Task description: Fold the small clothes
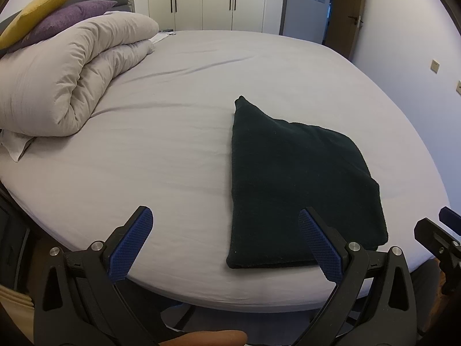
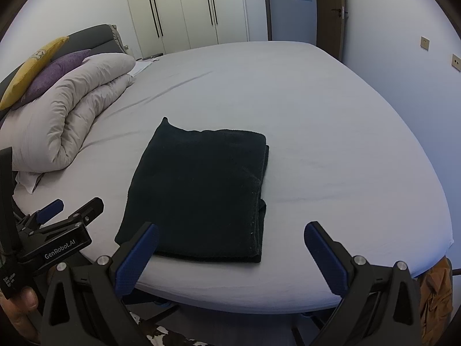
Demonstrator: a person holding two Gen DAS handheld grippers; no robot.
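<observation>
Both tools (image 1: 224, 225) (image 2: 230, 239) gape (blue textured pads); knit black garment (image 2: 198, 193) folded rectangular.

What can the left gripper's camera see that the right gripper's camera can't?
Only the left wrist view shows a fingertip at the bottom edge and the right gripper poking in at the right. Only the right wrist view shows the left gripper from the side, with its GenRobot.AI label, and brown fabric below the bed's right corner. Both show the folded dark cloth on the grey bed, the rolled duvet, the purple and yellow pillows, the wardrobe and the door.
</observation>
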